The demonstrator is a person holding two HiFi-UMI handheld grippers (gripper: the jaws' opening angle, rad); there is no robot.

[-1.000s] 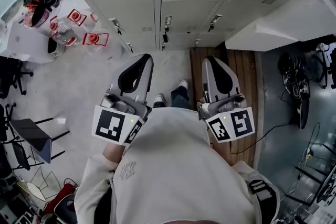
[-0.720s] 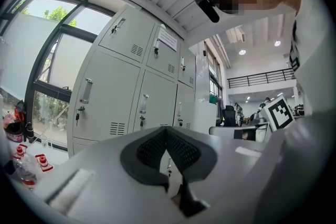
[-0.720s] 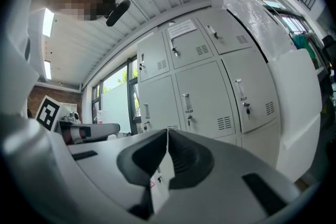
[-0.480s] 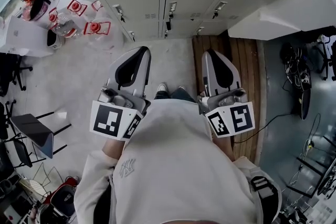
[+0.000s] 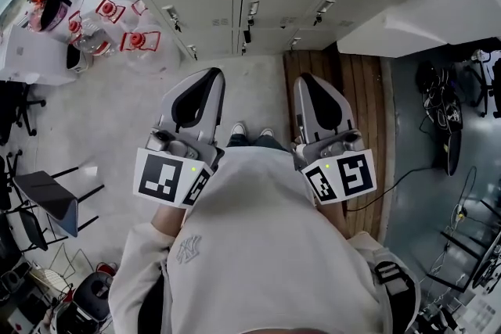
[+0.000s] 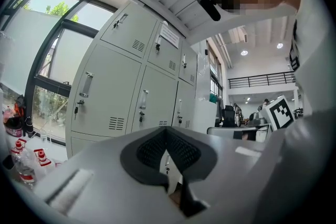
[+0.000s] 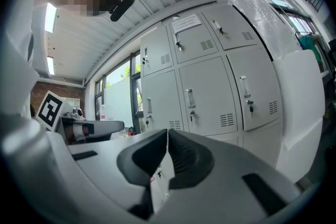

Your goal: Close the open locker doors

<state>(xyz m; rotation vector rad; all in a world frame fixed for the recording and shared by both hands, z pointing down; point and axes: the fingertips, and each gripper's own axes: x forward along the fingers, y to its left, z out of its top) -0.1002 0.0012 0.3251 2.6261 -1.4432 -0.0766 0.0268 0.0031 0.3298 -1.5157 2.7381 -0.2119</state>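
The open locker door (image 5: 423,21) stands well ahead and to the right of the right gripper (image 5: 305,80), whose jaws, like those of the left gripper (image 5: 210,74), are together on nothing; we judge this the approach, and next we must reach and push it shut.

Wear: white sweatshirt (image 5: 258,246), small logo (image 5: 188,249) | left gripper (image 5: 211,76), right gripper (image 5: 306,80): grey shells, black pads (image 5: 188,107), black-and-white marker cubes (image 5: 167,181)
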